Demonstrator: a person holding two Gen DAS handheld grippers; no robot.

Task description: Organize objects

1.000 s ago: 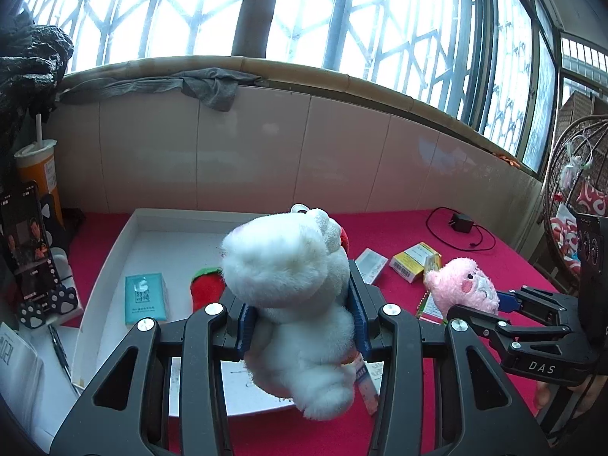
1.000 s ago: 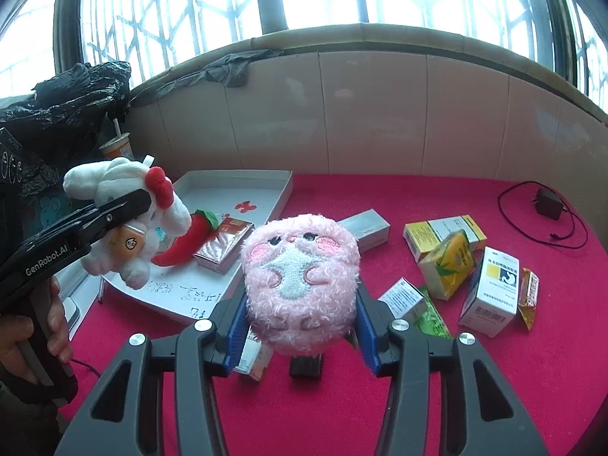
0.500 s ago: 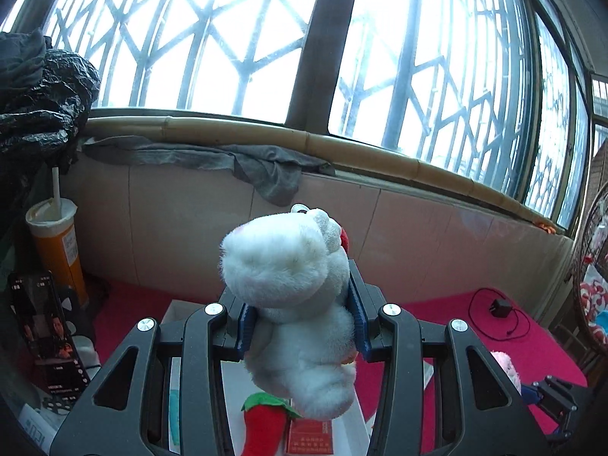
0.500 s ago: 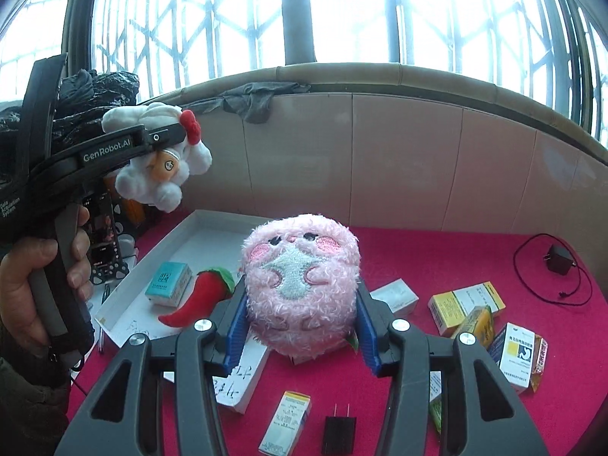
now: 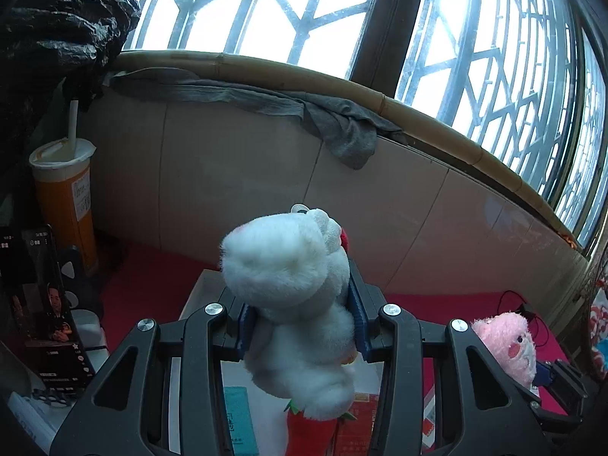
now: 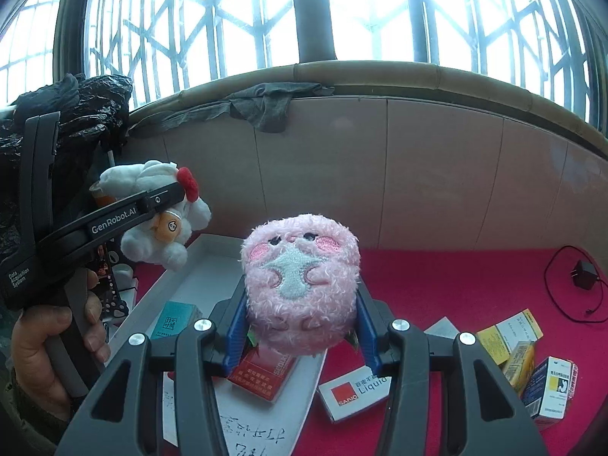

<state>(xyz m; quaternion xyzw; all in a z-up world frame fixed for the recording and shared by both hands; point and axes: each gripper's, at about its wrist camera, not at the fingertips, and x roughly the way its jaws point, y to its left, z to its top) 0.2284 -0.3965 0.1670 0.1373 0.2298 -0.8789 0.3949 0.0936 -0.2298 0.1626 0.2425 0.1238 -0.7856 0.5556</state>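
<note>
From the left wrist view, we see the left gripper (image 5: 302,332) clamped on a white plush toy (image 5: 292,304), its blue pads (image 5: 246,328) pressing into the fur on both sides. The toy hangs in the air, above the near end of a shallow white tray (image 5: 199,292) that lies on a red tabletop (image 5: 152,281). Under the toy, inside the tray, lie a teal box (image 5: 237,416), a red chili-shaped plush (image 5: 307,433) and a red packet (image 5: 357,423). At the left stand an orange drink cup (image 5: 64,197) with a straw and a phone (image 5: 45,304) showing a lit screen. A grey cloth (image 5: 326,121) drapes over the window ledge behind. At the lower right a pink plush toy (image 5: 505,342) shows, held by the other tool.

From the right wrist view, we see the right gripper (image 6: 300,332) closed on that pink plush toy (image 6: 300,285), blue pads (image 6: 233,336) squeezing its sides, the embroidered face looking at the camera. It is held up over the right part of the white tray (image 6: 212,262), with the red packet (image 6: 262,374) and the teal box (image 6: 174,319) below. At the left, a hand (image 6: 45,342) grips the handle of the left gripper (image 6: 167,205), which carries the white plush toy (image 6: 155,212) in the air beyond the tray's far left corner. On the red tabletop (image 6: 456,285) to the right lie a white and red box (image 6: 353,389), several yellow and white cartons (image 6: 509,334), and a black charger (image 6: 583,273) with its cable.
</note>
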